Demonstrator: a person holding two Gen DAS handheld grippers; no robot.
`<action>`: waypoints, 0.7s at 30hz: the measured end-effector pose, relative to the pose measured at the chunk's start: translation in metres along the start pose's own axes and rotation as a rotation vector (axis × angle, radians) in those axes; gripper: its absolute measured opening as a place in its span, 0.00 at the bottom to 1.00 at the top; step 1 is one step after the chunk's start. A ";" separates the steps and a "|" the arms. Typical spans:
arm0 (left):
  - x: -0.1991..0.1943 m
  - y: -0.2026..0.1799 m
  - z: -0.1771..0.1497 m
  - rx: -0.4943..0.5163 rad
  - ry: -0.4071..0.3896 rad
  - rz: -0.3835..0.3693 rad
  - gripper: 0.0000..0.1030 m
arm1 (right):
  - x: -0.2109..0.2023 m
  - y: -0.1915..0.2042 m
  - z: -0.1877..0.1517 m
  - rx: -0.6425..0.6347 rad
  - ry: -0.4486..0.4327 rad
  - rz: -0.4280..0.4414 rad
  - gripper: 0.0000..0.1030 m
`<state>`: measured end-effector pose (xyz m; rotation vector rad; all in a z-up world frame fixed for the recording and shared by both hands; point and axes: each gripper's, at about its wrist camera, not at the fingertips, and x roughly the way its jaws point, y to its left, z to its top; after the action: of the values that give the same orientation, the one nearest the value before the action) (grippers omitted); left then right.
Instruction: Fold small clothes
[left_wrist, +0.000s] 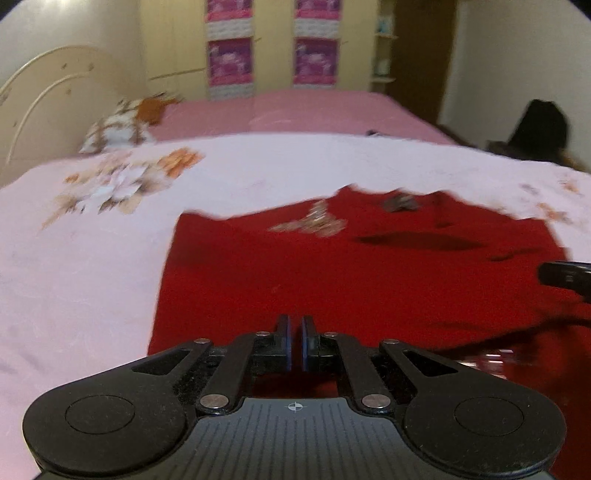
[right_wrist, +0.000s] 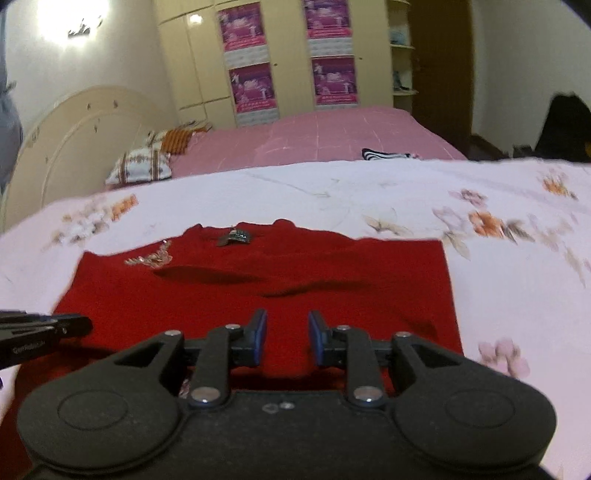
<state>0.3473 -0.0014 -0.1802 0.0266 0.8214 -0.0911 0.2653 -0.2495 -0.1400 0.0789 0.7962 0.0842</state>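
A red garment (left_wrist: 332, 277) (right_wrist: 258, 288) lies spread flat on a pale floral sheet (left_wrist: 92, 277) (right_wrist: 517, 295). A sequin motif (left_wrist: 314, 221) (right_wrist: 151, 258) and a small dark ornament (left_wrist: 400, 203) (right_wrist: 236, 236) sit near its far edge. My left gripper (left_wrist: 295, 332) hovers over the garment's near part, jaws shut, with no cloth seen between them. My right gripper (right_wrist: 284, 332) is over the near middle of the garment, its blue pads apart with nothing between them. Each gripper's tip shows at the edge of the other's view (left_wrist: 565, 277) (right_wrist: 55, 326).
Beyond the sheet lies a pink bedcover (left_wrist: 314, 114) with a patterned pillow (right_wrist: 140, 166) and a striped cloth (right_wrist: 384, 154). A cream headboard (right_wrist: 74, 129) stands at the left, a wardrobe with posters (right_wrist: 295, 55) behind, and a dark object (left_wrist: 539, 125) at the right.
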 end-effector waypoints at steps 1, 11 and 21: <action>0.001 0.004 -0.003 -0.013 -0.019 -0.011 0.04 | 0.008 -0.002 0.002 -0.018 0.011 -0.016 0.27; -0.047 -0.014 -0.017 -0.012 -0.027 -0.055 0.05 | -0.001 -0.043 -0.015 0.049 0.054 -0.027 0.29; -0.066 -0.060 -0.057 0.012 0.063 -0.020 0.05 | -0.037 0.032 -0.045 -0.076 0.117 0.210 0.31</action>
<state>0.2559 -0.0528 -0.1701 0.0328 0.8845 -0.1145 0.2065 -0.2200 -0.1418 0.0865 0.8987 0.3203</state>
